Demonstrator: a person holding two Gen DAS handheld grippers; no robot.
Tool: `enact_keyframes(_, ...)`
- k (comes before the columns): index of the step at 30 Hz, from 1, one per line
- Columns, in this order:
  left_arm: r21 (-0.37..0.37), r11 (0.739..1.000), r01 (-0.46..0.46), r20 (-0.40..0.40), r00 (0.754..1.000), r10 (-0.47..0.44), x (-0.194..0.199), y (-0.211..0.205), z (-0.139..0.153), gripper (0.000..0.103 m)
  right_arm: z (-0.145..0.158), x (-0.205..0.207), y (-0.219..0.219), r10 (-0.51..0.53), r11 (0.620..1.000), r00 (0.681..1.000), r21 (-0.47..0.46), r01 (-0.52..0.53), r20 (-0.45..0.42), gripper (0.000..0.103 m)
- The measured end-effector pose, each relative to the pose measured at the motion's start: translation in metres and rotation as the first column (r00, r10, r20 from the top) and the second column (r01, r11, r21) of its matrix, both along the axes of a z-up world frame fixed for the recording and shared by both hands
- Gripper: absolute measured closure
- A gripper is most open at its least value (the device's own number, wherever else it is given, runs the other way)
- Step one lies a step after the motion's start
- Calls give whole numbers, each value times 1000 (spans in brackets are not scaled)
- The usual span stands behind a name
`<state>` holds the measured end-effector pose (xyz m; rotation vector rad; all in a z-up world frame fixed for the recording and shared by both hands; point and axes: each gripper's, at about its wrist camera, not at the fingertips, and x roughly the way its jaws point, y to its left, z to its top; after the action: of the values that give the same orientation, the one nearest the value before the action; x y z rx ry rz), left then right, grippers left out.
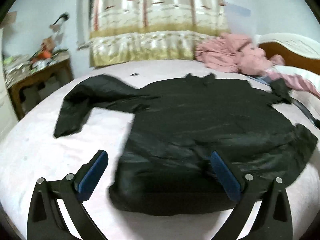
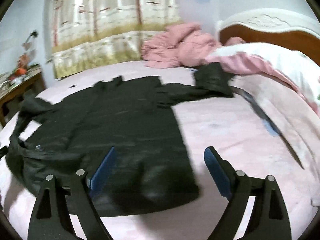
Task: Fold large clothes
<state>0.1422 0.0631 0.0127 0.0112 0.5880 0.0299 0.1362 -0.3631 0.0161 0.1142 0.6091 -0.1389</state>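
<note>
A large black jacket lies spread flat on the pink bed sheet, hem toward me, collar far. Its left sleeve bends out to the left; its right sleeve reaches toward the bedding. My left gripper is open and empty, over the jacket's lower left hem corner. In the right wrist view the jacket fills the left and middle. My right gripper is open and empty, over the jacket's lower right hem edge. Both views are blurred.
A crumpled pink quilt and a white-and-pink blanket lie at the bed's far right by the wooden headboard. A cluttered wooden side table stands at left. A patterned curtain hangs behind. A dark strap lies on the right.
</note>
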Motion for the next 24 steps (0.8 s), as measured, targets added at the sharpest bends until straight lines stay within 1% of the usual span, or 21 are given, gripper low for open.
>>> enact_keyframes(2, -8, 998, -66, -31, 997, 65, 7, 16, -4, 0, -3, 3, -15, -5, 1000, 999, 27, 6, -47, 16)
enact_keyframes(4, -32, 994, -101, -85, 992, 98, 16, 33, -12, 0, -10, 7, -26, 22, 997, 996, 74, -16, -90, 22)
enact_keyframes(5, -49, 993, -103, -106, 990, 97, 18, 39, -16, 0, -15, 8, -31, 32, 995, 994, 101, -22, -106, 25)
enact_keyframes(7, -112, 991, -80, -162, 985, 61, 25, 48, -27, 0, -26, 14, -38, 48, 987, 989, 161, -25, -140, 28)
enact_keyframes(8, -167, 984, -54, -206, 978, 19, 29, 50, -35, 0, -32, 17, -39, 59, 981, 986, 193, -28, -159, 32)
enact_keyframes(9, -257, 966, -29, -263, 964, -41, 36, 54, -46, 0, -40, 22, -42, 78, 972, 980, 231, -34, -183, 35)
enact_keyframes(10, -331, 943, -28, -292, 953, -74, 40, 57, -54, 0, -45, 26, -43, 92, 966, 976, 255, -38, -200, 36)
enact_keyframes(11, -370, 928, -34, -295, 952, -83, 41, 59, -58, 0, -51, 29, -42, 101, 962, 971, 269, -40, -217, 40)
enact_keyframes(12, -377, 926, -35, -289, 954, -81, 40, 58, -60, 1, -53, 31, -41, 98, 963, 969, 265, -36, -225, 46)
enact_keyframes(13, -368, 929, -33, -275, 959, -75, 40, 58, -60, 8, -54, 32, -38, 93, 967, 971, 253, -35, -219, 51)
enact_keyframes(14, -334, 942, -30, -255, 965, -60, 39, 56, -59, 27, -53, 31, -34, 92, 972, 974, 233, -43, -206, 67)
enact_keyframes(15, -305, 952, -35, -247, 968, -43, 37, 53, -58, 39, -50, 31, -30, 91, 979, 977, 195, -52, -193, 93)
enact_keyframes(16, -265, 963, -45, -241, 970, -21, 35, 50, -57, 69, -47, 27, -26, 79, 986, 981, 160, -50, -180, 98)
enact_keyframes(17, -232, 970, -67, -239, 971, 10, 34, 48, -55, 88, -42, 23, -24, 54, 992, 987, 125, -35, -151, 99)
enact_keyframes(18, -246, 965, -95, -218, 975, 40, 30, 50, -50, 89, -35, 16, -23, -8, 997, 994, 79, 17, -111, 100)
enact_keyframes(19, -262, 960, -103, -200, 978, 50, 27, 50, -47, 92, -31, 12, -22, -48, 997, 994, 58, 54, -99, 100)
enact_keyframes(20, -259, 959, -114, -179, 981, 68, 22, 50, -41, 92, -28, 9, -21, -64, 996, 994, 59, 69, -94, 100)
enact_keyframes(21, -218, 968, -128, -169, 981, 92, 19, 46, -39, 92, -28, 9, -19, -65, 995, 993, 65, 72, -102, 100)
enact_keyframes(22, -183, 974, -136, -171, 980, 105, 20, 44, -39, 92, -31, 11, -17, -62, 996, 990, 49, 69, -125, 100)
enact_keyframes(23, -124, 982, -143, -201, 973, 117, 23, 38, -44, 92, -38, 16, -14, -69, 997, 984, 19, 73, -163, 100)
enact_keyframes(24, -77, 986, -148, -242, 962, 126, 27, 32, -52, 92, -46, 20, -13, -72, 997, 977, 8, 75, -199, 100)
